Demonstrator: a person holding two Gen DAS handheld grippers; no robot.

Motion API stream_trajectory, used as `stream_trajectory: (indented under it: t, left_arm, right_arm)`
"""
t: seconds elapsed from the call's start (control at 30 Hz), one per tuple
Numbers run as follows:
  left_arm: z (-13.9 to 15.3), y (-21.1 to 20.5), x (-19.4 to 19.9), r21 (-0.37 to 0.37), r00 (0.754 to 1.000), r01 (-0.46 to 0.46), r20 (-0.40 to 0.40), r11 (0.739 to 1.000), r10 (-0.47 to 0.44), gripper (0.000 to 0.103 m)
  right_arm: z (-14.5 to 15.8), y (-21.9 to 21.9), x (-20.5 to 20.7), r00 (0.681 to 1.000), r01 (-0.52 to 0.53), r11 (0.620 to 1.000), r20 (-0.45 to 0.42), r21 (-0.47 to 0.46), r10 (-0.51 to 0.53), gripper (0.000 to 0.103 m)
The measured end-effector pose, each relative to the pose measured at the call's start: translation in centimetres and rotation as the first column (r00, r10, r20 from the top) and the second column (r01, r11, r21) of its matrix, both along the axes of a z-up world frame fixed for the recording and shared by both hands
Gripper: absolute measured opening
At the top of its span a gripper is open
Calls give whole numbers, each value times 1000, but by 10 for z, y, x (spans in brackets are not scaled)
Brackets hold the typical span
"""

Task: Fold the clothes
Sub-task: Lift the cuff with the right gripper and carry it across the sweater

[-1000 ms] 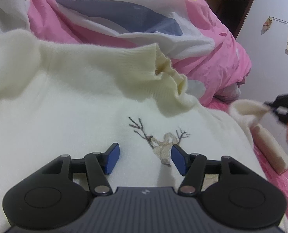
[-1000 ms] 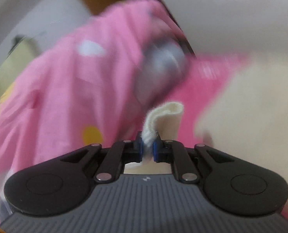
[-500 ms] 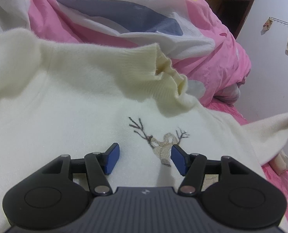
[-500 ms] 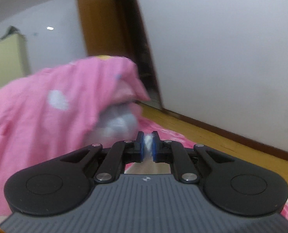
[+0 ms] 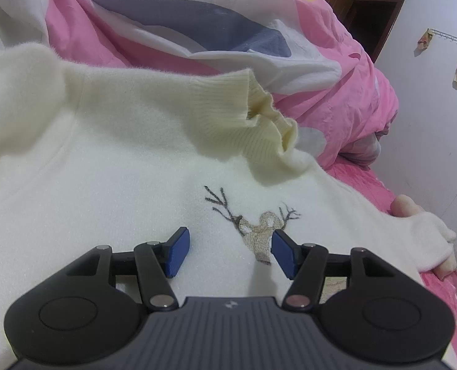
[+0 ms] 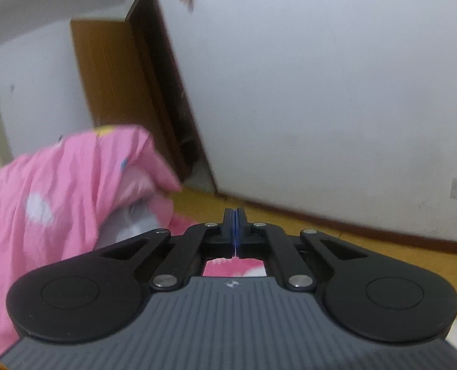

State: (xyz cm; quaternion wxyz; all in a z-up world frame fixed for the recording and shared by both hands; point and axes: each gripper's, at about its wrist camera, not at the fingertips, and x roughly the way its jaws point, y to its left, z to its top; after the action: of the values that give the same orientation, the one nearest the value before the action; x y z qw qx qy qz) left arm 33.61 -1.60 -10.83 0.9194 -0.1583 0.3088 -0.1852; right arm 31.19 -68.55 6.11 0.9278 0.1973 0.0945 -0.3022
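Cream sweater (image 5: 105, 166) spread on the bed, both tools clear of it.

Your left tool (image 5: 226, 248) rests low over the sweater's chest with its blue pads apart, framing the embroidered deer (image 5: 256, 231) without pinching any cloth. Your right tool (image 6: 235, 226) is clenched on nothing, pads together, aimed at the wall (image 6: 336, 92) past the pink duvet (image 6: 58, 191). One sleeve (image 5: 425, 240) lies toward the bed's right edge.

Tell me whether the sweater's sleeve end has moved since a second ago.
Yes. In the left wrist view the sleeve end now lies flat at the right, near the deer embroidery. Earlier it hung lifted farther right in the right gripper, now shut and empty.
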Motion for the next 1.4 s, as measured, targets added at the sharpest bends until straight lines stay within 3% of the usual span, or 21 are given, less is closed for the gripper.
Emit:
stream_trajectory:
  t: [0.13, 0.2, 0.27, 0.4, 0.57, 0.77, 0.83, 0.87, 0.9, 0.97, 1.13, 1.4]
  left_arm:
    - [0, 0, 0, -4, 1000, 0, -1, 1000, 0, 60]
    - [0, 1, 0, -6, 1000, 0, -2, 1000, 0, 60]
    - [0, 1, 0, -8, 1000, 0, -2, 1000, 0, 60]
    - [-1, 1, 1, -12, 1000, 0, -3, 1000, 0, 60]
    - [-1, 1, 1, -14, 1000, 0, -3, 1000, 0, 61]
    - [-1, 1, 1, -16, 1000, 0, -4, 1000, 0, 61]
    - [-1, 1, 1, -18, 1000, 0, -4, 1000, 0, 61]
    - [-1, 1, 1, -18, 1000, 0, -4, 1000, 0, 61]
    - [-1, 1, 1, -19, 1000, 0, -4, 1000, 0, 61]
    - [-1, 1, 1, -20, 1000, 0, -4, 1000, 0, 61]
    - [-1, 2, 1, -23, 1000, 0, -5, 1000, 0, 61]
    - [-1, 3, 1, -31, 1000, 0, -7, 1000, 0, 61]
  right_arm:
    - [-22, 9, -12, 995, -99, 983, 12, 154, 99, 8]
    - [-43, 11, -18, 991, -130, 958, -5, 255, 136, 34]
    - [-67, 11, -26, 988, -121, 934, -47, 336, 145, 41]
    - [-107, 3, -37, 986, -76, 891, -97, 449, 133, 41]
    - [-138, -11, -27, 991, -59, 846, -74, 530, 115, 41]
    - [-147, -20, -16, 992, -67, 837, -55, 542, 114, 39]
    - [-149, -20, -12, 992, -60, 844, -61, 533, 109, 33]
    - [-150, -19, -9, 991, -48, 857, -79, 514, 103, 19]
    - [-150, -18, -9, 990, -33, 869, -103, 493, 95, 13]
    - [-145, -14, -9, 990, -31, 890, -106, 455, 89, 9]
    - [-94, -2, -32, 997, -70, 948, 35, 311, 62, 8]
    - [-39, 16, -38, 989, -115, 967, 116, 229, 90, 8]
